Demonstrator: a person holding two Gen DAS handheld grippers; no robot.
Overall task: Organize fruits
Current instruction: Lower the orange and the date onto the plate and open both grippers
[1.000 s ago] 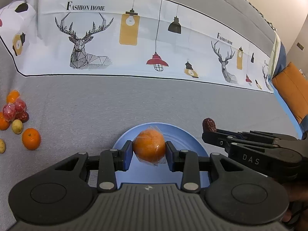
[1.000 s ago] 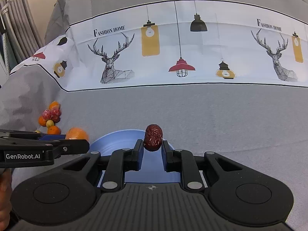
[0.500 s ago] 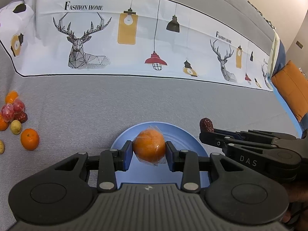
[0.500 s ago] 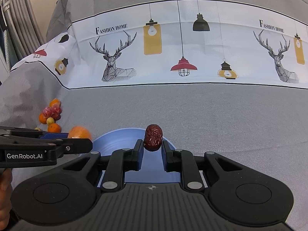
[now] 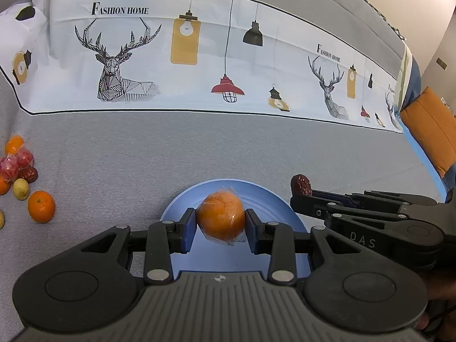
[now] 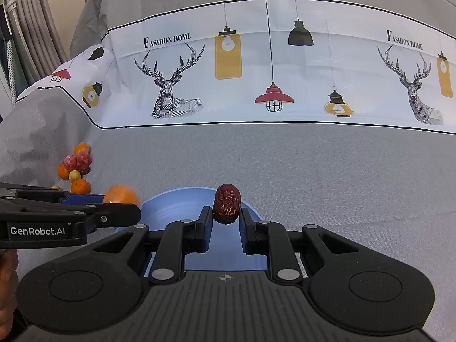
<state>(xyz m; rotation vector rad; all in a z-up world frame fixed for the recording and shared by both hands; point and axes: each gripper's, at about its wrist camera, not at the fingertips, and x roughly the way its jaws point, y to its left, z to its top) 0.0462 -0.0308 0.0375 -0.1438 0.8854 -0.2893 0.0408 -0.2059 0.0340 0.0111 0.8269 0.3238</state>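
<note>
Two grippers are loaded at once, and both hang over the blue plate (image 5: 258, 196), which serves as the landmark. The left gripper (image 5: 221, 225) has its jaws clamped on a wrapped orange (image 5: 221, 218), the clear film crinkling out below the fruit, and holds it above the plate's middle. The right gripper (image 6: 226, 219) has its jaws pressed on a wrinkled red date (image 6: 227, 203) over the plate's far rim; in the left wrist view the same date (image 5: 300, 185) shows just past the plate's right edge. Whether either fruit touches the plate I cannot tell; both look lifted clear of it. The plate itself appears bare and sits on the grey bedspread (image 5: 142, 148). Well to the left of the plate lies the loose pile: a bare orange (image 5: 41, 206), a small yellow fruit (image 5: 20, 189), red wrapped fruits (image 5: 17, 162) and another date (image 5: 28, 174). So the step in hand is the delivery of this pair to the plate, with most of the sorting yet to come. Next, each gripper should sink until its fruit rests on the plate, then spread its jaws gently; the round orange may roll, so a low release near the centre is wise, and the date needs bringing inward from the rim.
</note>
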